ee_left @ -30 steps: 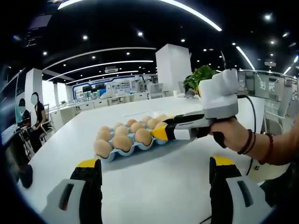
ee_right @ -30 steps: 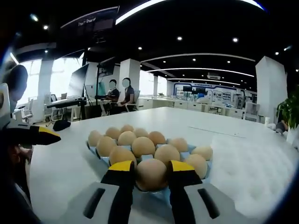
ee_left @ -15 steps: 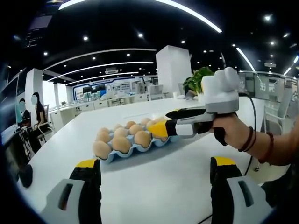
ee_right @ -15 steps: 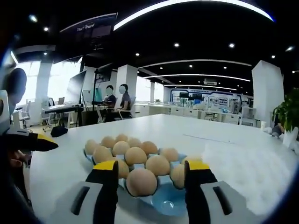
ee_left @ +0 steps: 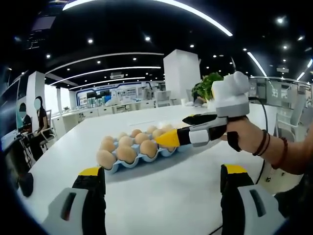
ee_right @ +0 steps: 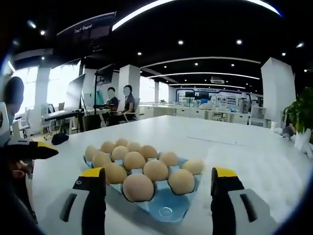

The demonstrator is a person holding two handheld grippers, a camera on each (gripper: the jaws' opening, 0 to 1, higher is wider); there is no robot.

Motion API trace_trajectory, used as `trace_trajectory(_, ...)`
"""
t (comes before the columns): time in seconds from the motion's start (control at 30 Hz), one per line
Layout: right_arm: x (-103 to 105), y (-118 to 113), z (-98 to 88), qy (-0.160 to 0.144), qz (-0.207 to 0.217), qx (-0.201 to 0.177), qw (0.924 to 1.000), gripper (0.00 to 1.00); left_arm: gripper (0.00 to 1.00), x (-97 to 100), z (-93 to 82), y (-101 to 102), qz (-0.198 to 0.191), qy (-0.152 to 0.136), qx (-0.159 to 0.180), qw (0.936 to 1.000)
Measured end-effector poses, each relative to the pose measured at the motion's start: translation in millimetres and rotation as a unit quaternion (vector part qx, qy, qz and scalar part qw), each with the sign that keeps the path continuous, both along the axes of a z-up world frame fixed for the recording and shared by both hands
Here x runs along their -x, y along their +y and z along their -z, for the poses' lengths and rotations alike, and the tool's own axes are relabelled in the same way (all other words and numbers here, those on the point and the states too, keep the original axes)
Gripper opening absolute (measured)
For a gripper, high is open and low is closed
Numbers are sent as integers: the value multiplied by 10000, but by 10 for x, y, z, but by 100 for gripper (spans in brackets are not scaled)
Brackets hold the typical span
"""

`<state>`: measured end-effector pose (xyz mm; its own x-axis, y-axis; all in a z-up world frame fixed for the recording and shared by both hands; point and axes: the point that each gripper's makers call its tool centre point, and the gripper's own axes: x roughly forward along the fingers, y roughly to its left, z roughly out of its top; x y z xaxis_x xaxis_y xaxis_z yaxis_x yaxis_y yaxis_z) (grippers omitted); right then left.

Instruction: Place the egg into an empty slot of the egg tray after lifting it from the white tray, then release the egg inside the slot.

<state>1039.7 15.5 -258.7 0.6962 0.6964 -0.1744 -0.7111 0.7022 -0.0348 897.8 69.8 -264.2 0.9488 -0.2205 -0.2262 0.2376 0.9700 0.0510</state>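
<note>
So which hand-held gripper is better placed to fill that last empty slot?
Probably the right hand-held gripper: open, directly facing the egg tray and its empty slot. The left hand-held gripper sits farther back.

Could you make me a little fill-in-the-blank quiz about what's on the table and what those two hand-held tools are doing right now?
1. The brown eggs sit in a tray coloured ____.
2. The right hand-held gripper has its jaws ____, with nothing between them.
3. In the right gripper view, the tray's nearest corner slot is ____.
4. The left hand-held gripper has its jaws open above the ____ table.

Missing words: blue; open; empty; white
</note>
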Motion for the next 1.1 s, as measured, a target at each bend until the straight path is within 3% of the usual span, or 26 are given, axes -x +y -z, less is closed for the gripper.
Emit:
trace_trajectory(0.57,-99,-396,-44,-17,385,8,9993,95,100,-47,6,-43,18,22,-36,10000)
trace_trajectory(1.1,-182,-929,-36,-25,870,43,9962,94,100,-47,30,-124,49,-6,-24,10000)
